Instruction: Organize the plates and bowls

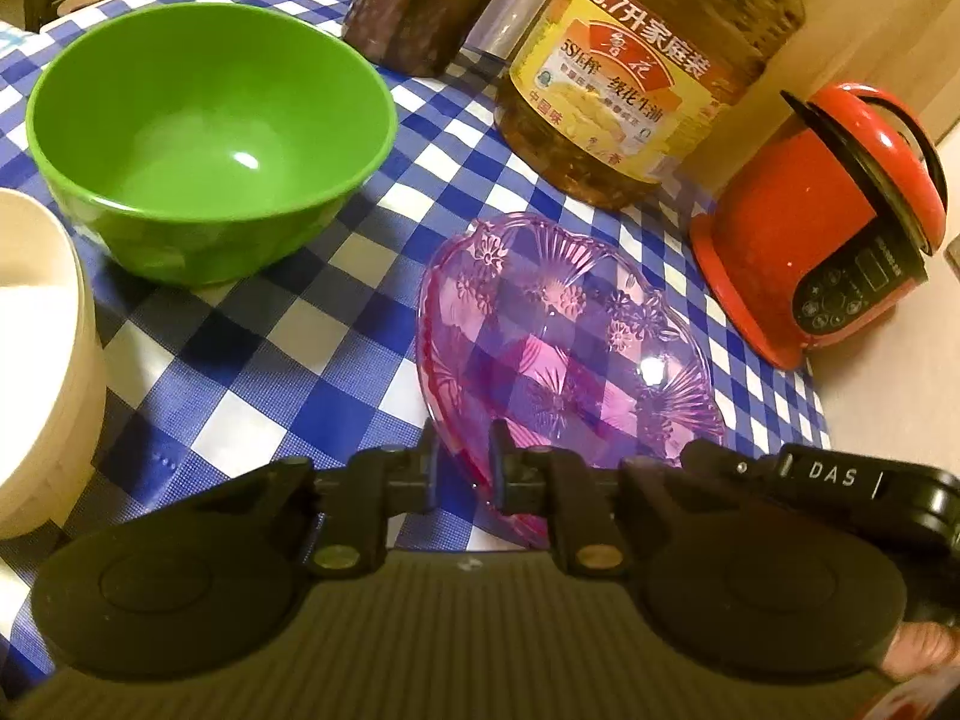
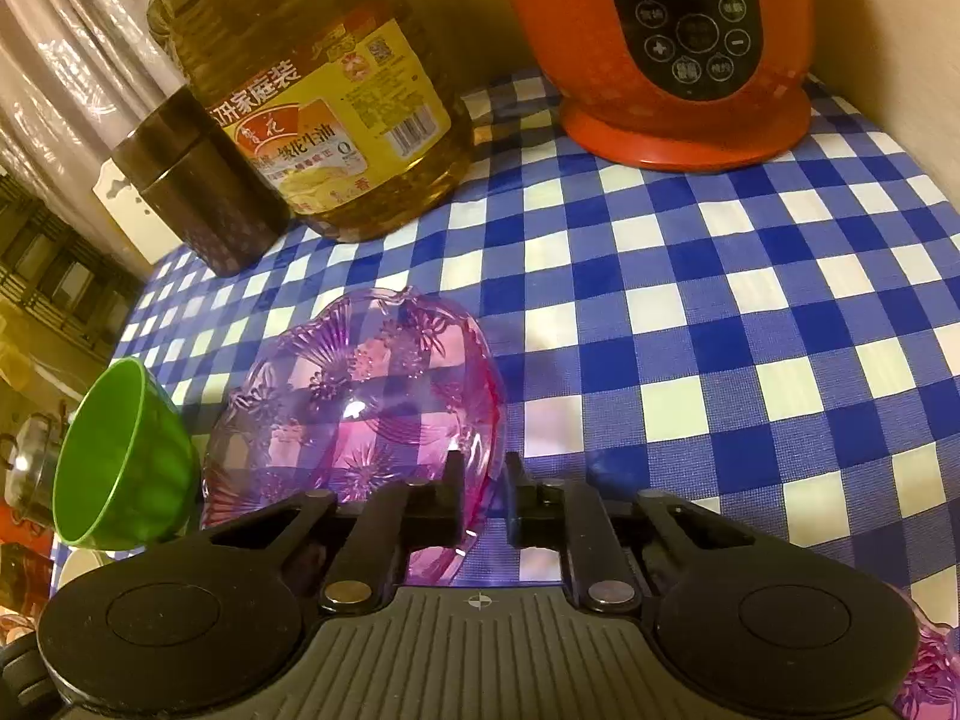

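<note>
A clear purple heart-shaped plate point(image 1: 570, 324) lies on the blue checked tablecloth point(image 1: 288, 330). My left gripper point(image 1: 463, 462) is shut on its near rim. My right gripper point(image 2: 483, 486) is shut on the rim of the same-looking purple plate point(image 2: 360, 396), which is tilted up at the left of the right wrist view. A green bowl point(image 1: 210, 138) stands upright at the left; it also shows in the right wrist view point(image 2: 114, 456). A cream bowl point(image 1: 42, 360) sits at the far left edge. Another purple plate edge point(image 2: 930, 678) shows at bottom right.
A big bottle of cooking oil point(image 1: 636, 78) and a dark jar point(image 1: 420, 0) stand at the back. A red electric cooker point(image 1: 822, 222) stands at the right by the wall. In the right wrist view the oil bottle point(image 2: 312, 90), jar point(image 2: 198, 180) and cooker point(image 2: 672, 48) line the back.
</note>
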Demonstrator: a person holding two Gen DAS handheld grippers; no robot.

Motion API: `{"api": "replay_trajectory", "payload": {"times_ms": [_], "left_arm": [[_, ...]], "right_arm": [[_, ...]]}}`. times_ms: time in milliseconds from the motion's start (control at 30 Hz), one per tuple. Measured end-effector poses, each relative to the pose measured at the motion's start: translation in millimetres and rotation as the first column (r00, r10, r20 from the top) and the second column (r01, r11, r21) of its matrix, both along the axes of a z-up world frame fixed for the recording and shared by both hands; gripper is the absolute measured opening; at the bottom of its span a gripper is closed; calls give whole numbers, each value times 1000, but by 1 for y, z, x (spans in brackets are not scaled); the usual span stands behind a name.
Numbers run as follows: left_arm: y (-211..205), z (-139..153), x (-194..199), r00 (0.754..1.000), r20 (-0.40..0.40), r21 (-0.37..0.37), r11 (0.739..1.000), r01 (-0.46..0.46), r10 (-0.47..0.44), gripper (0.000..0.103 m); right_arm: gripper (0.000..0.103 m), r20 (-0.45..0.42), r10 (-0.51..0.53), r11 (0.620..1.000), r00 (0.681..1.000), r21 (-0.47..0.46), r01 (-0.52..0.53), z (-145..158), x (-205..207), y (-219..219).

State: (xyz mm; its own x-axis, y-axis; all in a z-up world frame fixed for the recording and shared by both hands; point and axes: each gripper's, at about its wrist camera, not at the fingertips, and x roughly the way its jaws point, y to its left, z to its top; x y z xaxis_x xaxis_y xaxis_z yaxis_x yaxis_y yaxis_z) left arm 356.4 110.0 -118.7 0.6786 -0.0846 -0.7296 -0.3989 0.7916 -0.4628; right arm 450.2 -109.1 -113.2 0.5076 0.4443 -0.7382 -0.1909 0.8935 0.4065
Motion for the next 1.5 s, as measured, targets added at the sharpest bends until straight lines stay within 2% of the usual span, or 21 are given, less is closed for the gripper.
{"api": "replay_trajectory", "payload": {"times_ms": [533, 900, 1167, 1400, 1500], "left_arm": [[0, 12, -4, 999, 43, 14, 1000, -1, 1, 13], [-8, 34, -20, 995, 97, 13, 1000, 25, -26, 13], [-31, 58, -39, 986, 127, 43, 993, 107, -111, 13], [-50, 69, -68, 975, 137, 26, 985, 172, -174, 13], [-63, 74, -82, 967, 143, 49, 977, 206, -211, 13]], "right_arm": [[9, 7, -14, 998, 1000, 54, 14, 9, -8, -8], [9, 62, -33, 996, 998, 80, 28, 32, -31, -22], [9, 93, -96, 990, 991, 113, 85, 49, -71, -50], [9, 117, -148, 980, 982, 147, 130, 61, -115, -79], [9, 115, -173, 975, 978, 160, 154, 62, -136, -92]]}}
